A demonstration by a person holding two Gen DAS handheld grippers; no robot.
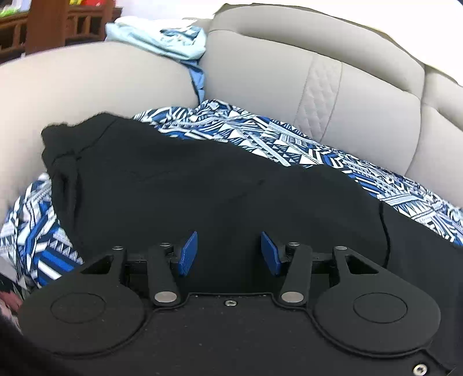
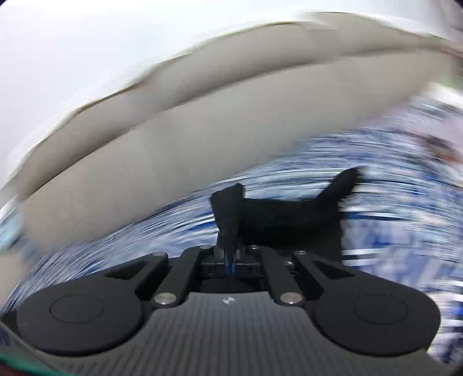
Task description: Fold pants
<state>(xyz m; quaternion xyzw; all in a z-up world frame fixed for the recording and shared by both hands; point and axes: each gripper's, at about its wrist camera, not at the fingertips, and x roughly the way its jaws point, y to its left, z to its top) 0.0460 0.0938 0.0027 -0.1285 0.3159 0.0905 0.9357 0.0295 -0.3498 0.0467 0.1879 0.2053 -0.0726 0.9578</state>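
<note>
The black pants (image 1: 202, 179) lie spread on a blue-and-white patterned cloth (image 1: 289, 138) over a beige sofa. My left gripper (image 1: 228, 251) is open and empty, its blue pads (image 1: 188, 253) just above the black fabric. In the right wrist view my right gripper (image 2: 230, 260) is shut on a pinched fold of the black pants (image 2: 286, 214), lifted above the patterned cloth (image 2: 390, 202). That view is heavily motion-blurred.
The beige sofa backrest (image 1: 332, 86) and armrest (image 1: 101, 75) rise behind the pants. A light blue garment (image 1: 162, 40) lies on the armrest top. Wooden furniture (image 1: 43, 23) stands at the far left. The sofa back (image 2: 173, 130) also fills the right wrist view.
</note>
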